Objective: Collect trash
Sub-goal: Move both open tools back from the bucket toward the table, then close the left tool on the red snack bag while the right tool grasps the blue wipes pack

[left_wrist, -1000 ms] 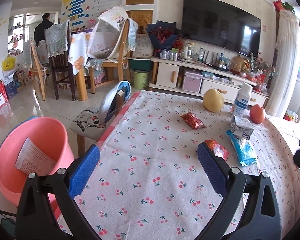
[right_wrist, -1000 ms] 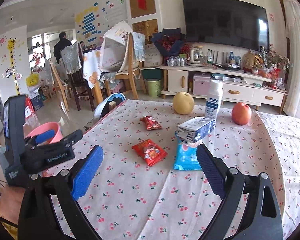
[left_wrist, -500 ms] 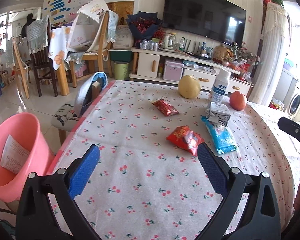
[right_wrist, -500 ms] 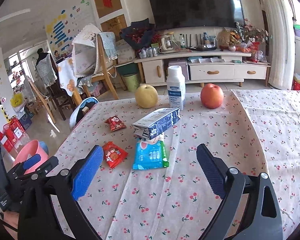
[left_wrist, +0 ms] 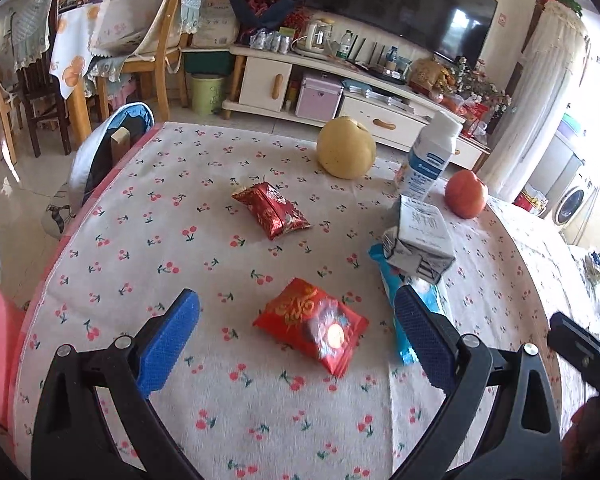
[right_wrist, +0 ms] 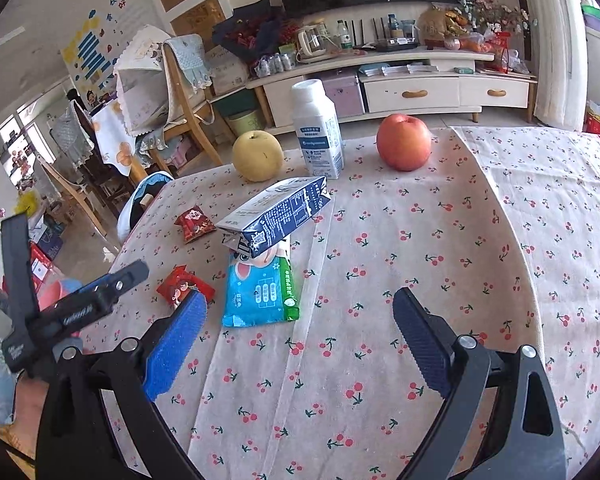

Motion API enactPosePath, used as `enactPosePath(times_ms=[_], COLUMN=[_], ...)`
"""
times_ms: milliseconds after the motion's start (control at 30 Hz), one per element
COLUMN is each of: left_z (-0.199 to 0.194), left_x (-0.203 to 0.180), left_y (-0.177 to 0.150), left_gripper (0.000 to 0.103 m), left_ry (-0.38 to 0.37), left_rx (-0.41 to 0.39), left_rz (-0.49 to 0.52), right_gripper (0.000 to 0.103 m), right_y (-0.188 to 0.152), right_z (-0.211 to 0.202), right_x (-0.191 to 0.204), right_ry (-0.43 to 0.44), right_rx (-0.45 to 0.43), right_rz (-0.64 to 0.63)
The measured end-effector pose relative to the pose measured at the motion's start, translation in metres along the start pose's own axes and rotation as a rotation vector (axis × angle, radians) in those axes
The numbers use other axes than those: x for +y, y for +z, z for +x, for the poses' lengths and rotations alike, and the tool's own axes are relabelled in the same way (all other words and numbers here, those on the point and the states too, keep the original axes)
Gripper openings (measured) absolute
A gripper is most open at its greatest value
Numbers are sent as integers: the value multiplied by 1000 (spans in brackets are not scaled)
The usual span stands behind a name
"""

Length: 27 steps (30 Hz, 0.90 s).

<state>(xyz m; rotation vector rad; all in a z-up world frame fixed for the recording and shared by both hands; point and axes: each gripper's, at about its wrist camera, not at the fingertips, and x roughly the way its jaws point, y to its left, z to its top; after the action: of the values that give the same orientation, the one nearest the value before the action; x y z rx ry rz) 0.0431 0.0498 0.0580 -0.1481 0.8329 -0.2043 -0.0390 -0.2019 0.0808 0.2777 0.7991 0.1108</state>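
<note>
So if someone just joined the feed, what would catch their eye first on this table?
Probably the red snack packet lying between the open left gripper fingers, nearest the camera. Next, the collapsed milk carton resting on the blue wipes pack mid-table. At the far edge stand a yellow pear, a white bottle and a red apple.

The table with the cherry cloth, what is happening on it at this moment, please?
A person holds a gripper in each hand to collect trash. The left gripper is open, with the nearer red snack packet between its fingers, not yet gripped. The right gripper is open and empty, above the cloth near the blue packet. A flattened milk carton lies partly on that packet.
</note>
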Motion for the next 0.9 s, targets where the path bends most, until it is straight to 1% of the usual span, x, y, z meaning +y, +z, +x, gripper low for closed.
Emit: enactPosePath(times_ms=[67,167,200,233,300,367,433,500,567,600,667,700,733,800,833,900], left_z=[18,45,54,64,78,91,102,112,120,124,125,124,123,122,121,119], left_x=[1,2,3,4,7,10,12,10,10,9,5,3,2,-1,-3,-4], left_y=[15,34,39,45,51,58,63,66,67,67,67,66,66,64,63,60], left_gripper=[98,98,98,98,95,87,83,80,73,72,67,64,56,47,44,42], left_ry=[11,56,73,105,141,168,186,216,245,253,268,264,259,254,248,246], left_rx=[21,52,60,73,90,104,123,139,157,162,143,134,126,117,110,100], left_rz=[-36,-84,-100,-122,-152,-177,-189,-178,-160,-151,-121,-109,-101,-84,-74,-60], right_gripper=[93,93,93,93,93,93,93,93,93,93,93,93,93,93,93,93], right_y=[0,2,3,3,4,5,5,6,6,6,5,6,6,7,7,8], right_z=[5,14,18,22,28,34,41,51,59,62,66,69,71,77,81,87], right_x=[2,5,5,6,6,7,6,6,7,8,11,13,14,16,17,19], right_ry=[7,9,11,13,12,11,14,36,57,61,55,52,54,61,57,60], right_rx=[14,36,44,51,60,59,62,75,90,90,85,84,85,86,87,93], right_rz=[-6,-14,-16,-18,-25,-31,-36,-29,-27,-32,-48,-57,-62,-75,-83,-96])
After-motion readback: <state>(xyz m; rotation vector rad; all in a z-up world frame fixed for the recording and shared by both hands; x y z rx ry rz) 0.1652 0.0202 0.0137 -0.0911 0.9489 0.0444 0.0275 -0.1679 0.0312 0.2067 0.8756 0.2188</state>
